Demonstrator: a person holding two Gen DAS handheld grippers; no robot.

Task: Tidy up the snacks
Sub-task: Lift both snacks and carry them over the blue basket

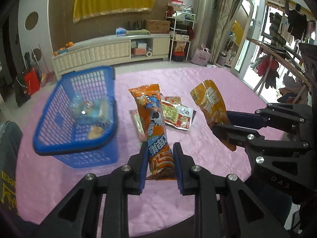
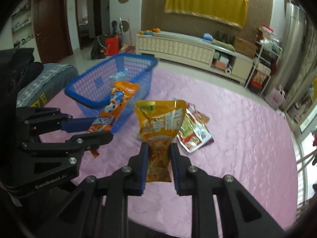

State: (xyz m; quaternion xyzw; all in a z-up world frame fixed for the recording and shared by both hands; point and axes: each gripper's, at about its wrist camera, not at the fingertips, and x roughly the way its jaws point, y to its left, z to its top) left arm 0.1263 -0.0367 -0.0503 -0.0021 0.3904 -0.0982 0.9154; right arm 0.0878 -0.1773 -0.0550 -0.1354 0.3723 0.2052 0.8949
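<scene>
Snacks: blue basket (image 1: pixel 59 144) holds few packets; left gripper (image 1: pixel 160 154) clamps orange packet (image 1: pixel 156 123); right gripper (image 2: pixel 158 154) clamps yellow pouch (image 2: pixel 161 119).

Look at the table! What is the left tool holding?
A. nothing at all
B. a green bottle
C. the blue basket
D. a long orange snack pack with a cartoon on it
D: the left tool is shut on the long orange snack pack, lifted beside the blue basket.

The basket (image 1: pixel 77 117) sits on the table (image 1: pixel 198 83), at the left of the frame. Snack packs (image 1: pixel 178 115) lie to its right.
</scene>
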